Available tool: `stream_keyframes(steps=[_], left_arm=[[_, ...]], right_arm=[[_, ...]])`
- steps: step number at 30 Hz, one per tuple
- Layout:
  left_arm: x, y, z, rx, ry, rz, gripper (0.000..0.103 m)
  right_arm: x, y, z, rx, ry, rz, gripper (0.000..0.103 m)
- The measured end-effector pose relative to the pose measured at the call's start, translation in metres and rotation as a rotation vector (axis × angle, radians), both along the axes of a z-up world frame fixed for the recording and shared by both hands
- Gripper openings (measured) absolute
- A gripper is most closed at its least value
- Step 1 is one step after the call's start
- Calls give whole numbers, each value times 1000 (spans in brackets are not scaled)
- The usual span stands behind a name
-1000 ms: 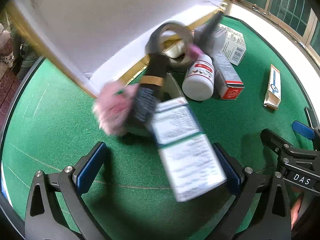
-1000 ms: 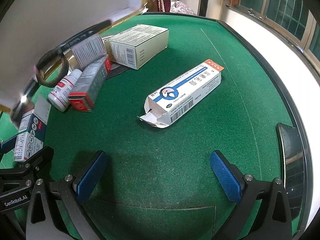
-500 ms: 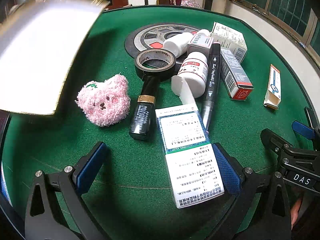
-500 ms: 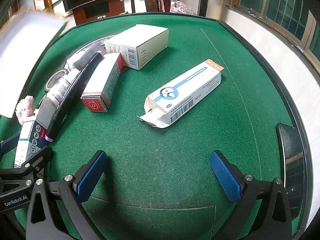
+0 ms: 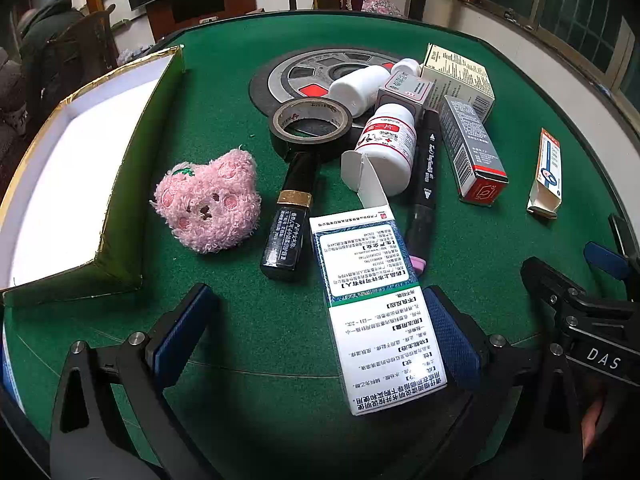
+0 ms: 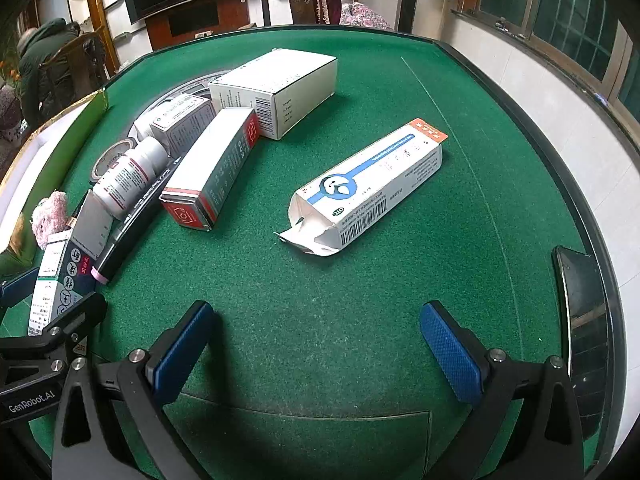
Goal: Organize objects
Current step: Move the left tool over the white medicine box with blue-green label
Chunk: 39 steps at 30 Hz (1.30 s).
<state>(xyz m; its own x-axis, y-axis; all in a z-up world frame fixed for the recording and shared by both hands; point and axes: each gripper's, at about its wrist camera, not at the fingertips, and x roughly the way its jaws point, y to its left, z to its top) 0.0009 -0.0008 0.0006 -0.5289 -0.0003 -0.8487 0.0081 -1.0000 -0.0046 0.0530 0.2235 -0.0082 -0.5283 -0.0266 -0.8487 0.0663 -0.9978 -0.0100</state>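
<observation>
Bare felt [image 6: 320,320] before right tool [image 6: 316,344]; medicine box [image 5: 376,312] crowds left tool [image 5: 316,328].

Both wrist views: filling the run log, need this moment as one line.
left gripper: open, around white-and-green printed medicine box | right gripper: open, empty | white-lined green tray: no items visible inside

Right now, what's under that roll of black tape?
The black tape roll rests partly on the grey round reel-patterned disc and on the black tube's far end. Anything beneath its far side is hidden.

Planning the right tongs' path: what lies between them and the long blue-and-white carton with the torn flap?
Only bare green felt separates the open right tongs from the long blue-and-white carton, as the right wrist view shows.
</observation>
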Motion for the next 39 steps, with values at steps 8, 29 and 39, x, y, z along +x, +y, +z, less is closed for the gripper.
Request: stream_keyframes(steps=[8, 29, 39], left_arm=[[0, 0, 0, 0, 0, 0, 103], [5, -6, 2, 0, -16, -93, 103], [21, -49, 11, 259, -18, -128, 103]], right_arm=[[1, 0, 0, 0, 0, 0, 103], [-1, 1, 0, 0, 0, 1, 103], [0, 4, 0, -3, -1, 21, 103]])
